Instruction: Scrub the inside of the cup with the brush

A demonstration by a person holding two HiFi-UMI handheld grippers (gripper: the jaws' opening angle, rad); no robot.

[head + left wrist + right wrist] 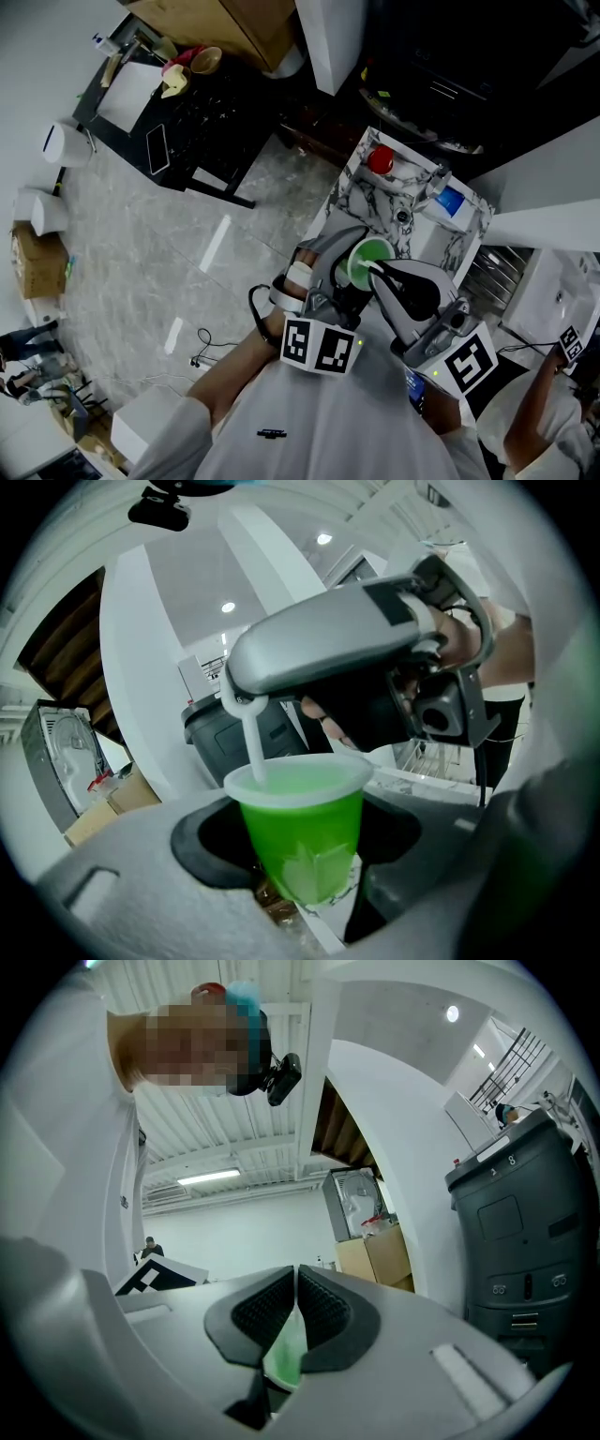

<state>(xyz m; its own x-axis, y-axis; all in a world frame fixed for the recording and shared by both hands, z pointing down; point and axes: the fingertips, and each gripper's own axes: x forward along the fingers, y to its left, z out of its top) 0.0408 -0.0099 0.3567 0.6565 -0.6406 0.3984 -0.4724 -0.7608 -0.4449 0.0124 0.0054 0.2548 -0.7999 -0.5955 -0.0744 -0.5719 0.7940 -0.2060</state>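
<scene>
The left gripper (351, 281) is clamped on the green cup (300, 827). In the left gripper view its two dark pads press against opposite sides of the cup's wall below the pale rim, and the cup stands upright between them with its mouth open to the top. The right gripper (379, 270) reaches in from the person's right and sits just above the cup's mouth. In the right gripper view its ribbed pads are drawn close together with only a thin slit between them, and the green of the cup shows directly beneath. They pinch the top of the white brush (251, 744), whose thin handle hangs from the jaw tips and drops into the cup on its left side as the left gripper view shows it. The brush's lower end is lost behind the translucent green wall, so its head cannot be made out. In the head view both grippers meet over the near edge of a marble-patterned counter (361, 202). The cup is held above the counter, not resting on it. A red object (380, 159) stands farther back on the same surface.
</scene>
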